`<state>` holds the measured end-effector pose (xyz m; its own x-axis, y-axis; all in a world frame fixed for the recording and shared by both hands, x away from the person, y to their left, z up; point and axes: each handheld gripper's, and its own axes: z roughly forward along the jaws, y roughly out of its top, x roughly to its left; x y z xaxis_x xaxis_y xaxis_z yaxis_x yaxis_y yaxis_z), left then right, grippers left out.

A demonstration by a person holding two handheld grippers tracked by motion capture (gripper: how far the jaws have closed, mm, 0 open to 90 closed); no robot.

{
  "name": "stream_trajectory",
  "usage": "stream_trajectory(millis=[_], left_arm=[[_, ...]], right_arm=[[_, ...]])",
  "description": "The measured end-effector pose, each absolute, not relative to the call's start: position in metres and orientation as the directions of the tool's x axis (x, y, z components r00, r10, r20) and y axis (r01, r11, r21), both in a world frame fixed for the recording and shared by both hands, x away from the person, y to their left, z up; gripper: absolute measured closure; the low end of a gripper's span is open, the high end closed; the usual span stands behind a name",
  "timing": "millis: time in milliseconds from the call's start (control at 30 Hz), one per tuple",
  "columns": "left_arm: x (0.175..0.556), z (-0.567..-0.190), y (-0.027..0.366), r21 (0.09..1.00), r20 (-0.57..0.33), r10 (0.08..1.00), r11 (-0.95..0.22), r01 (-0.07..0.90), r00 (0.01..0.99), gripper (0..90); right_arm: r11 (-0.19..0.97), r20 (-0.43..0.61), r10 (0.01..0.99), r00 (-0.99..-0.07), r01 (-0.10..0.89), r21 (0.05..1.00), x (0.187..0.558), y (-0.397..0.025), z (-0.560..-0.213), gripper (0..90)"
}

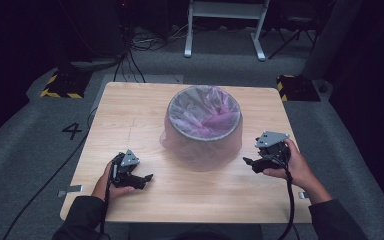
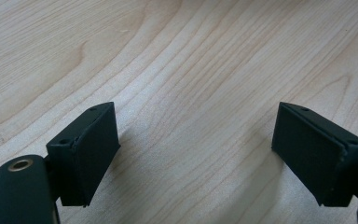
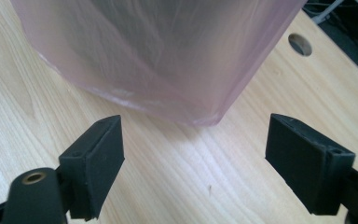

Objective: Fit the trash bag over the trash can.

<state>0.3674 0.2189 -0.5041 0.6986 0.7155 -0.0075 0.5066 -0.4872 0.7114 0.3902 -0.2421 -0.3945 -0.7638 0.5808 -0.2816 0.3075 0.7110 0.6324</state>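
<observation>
A round bin [image 1: 203, 131] lined with a translucent pink bag [image 1: 205, 112] stands in the middle of the wooden table [image 1: 130, 115]; the bag hangs over the rim and down the sides. My left gripper [image 1: 144, 180] rests low at the bin's front left, open, with bare wood between its jaws [image 2: 193, 140]. My right gripper [image 1: 250, 164] is held at the bin's right side, open, pointing at the bag's lower skirt [image 3: 168, 60], which lies just beyond its jaws [image 3: 196, 154] without touching them.
A cable hole [image 3: 300, 44] is cut in the table near the bin. Cables trail off the table's front. On the floor beyond stand yellow-black striped blocks [image 1: 60, 85] and a white frame [image 1: 225, 25].
</observation>
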Motion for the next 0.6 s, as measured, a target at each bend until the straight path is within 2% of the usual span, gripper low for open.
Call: stream_trajectory(millis=[100,600], left_arm=[[0.368,-0.504,0.219,0.711,-0.004,0.714,-0.49,0.505,0.7,14.4],[0.367,-0.504,0.219,0.712,-0.006,0.716,-0.487,0.505,0.699,14.4]], right_arm=[[0.726,-0.301,0.58,-0.757,0.313,0.612,0.389,-0.246,-0.403,19.2],[0.718,-0.264,0.62,-0.739,0.398,0.571,0.388,-0.268,-0.452,18.6]])
